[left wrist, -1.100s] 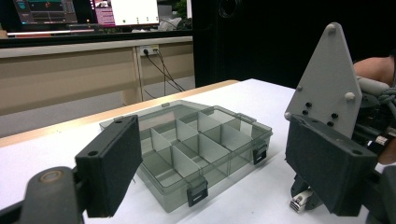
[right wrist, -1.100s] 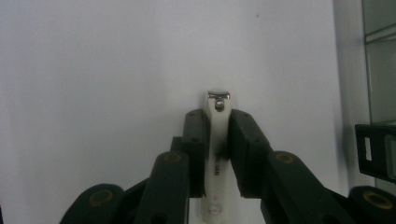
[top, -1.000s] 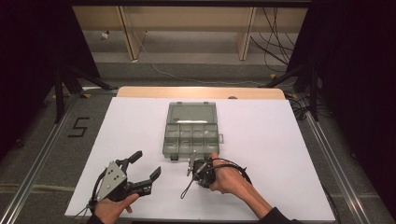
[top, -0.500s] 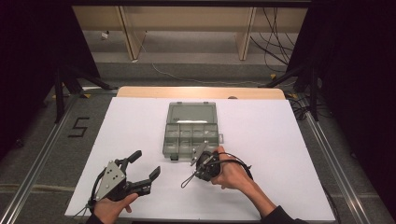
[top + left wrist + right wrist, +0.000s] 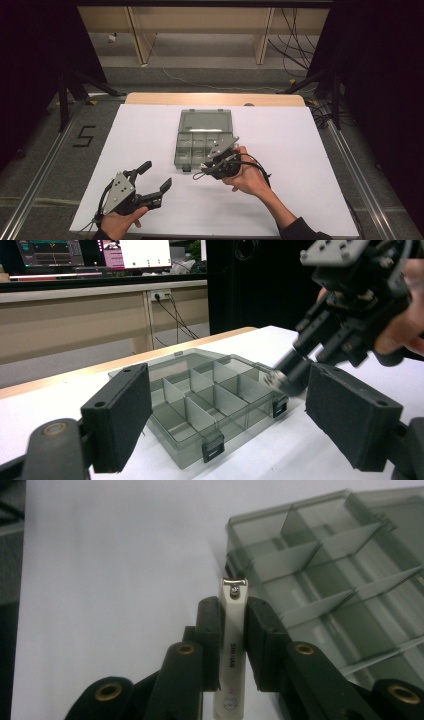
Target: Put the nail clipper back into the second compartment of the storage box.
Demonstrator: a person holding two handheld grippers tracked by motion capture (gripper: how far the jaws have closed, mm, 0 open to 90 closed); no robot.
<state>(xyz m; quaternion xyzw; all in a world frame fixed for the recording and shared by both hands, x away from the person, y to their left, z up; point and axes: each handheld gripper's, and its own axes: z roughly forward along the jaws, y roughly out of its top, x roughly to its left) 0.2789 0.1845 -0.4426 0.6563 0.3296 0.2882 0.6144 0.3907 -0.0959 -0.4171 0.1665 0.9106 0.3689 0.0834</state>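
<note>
In the right gripper view the right gripper (image 5: 233, 617) has its two black jaws pressed in on a white nail clipper (image 5: 231, 650), which stands lengthwise between the pads with its metal head poking out past the fingertips at the centre of the frame; the clipper's head sits just short of the near corner of the compartment box (image 5: 350, 565), which takes up the right half and upper right of that frame; white table surface (image 5: 115, 555) lies to the left. In the high view the same gripper (image 5: 202, 171) sits a little below the centre of the frame, held in the person's right hand (image 5: 250, 177), at the lower right corner of the box (image 5: 202, 137), whether above it or touching cannot be told; a cable loops off its lower right side. The left gripper (image 5: 156, 176) lies in the lower left of the high view, held in the left hand (image 5: 117, 224), jaws spread wide with nothing between them, well apart from the box; its own view shows its two pads (image 5: 125, 415) standing far apart at the bottom of the frame, the smoky transparent box (image 5: 200, 405) with its dividers and two dark latches between them farther off, lid laid back flat; the right gripper (image 5: 350, 315) shows blurred in the upper right of that frame, over the box's right end.
</note>
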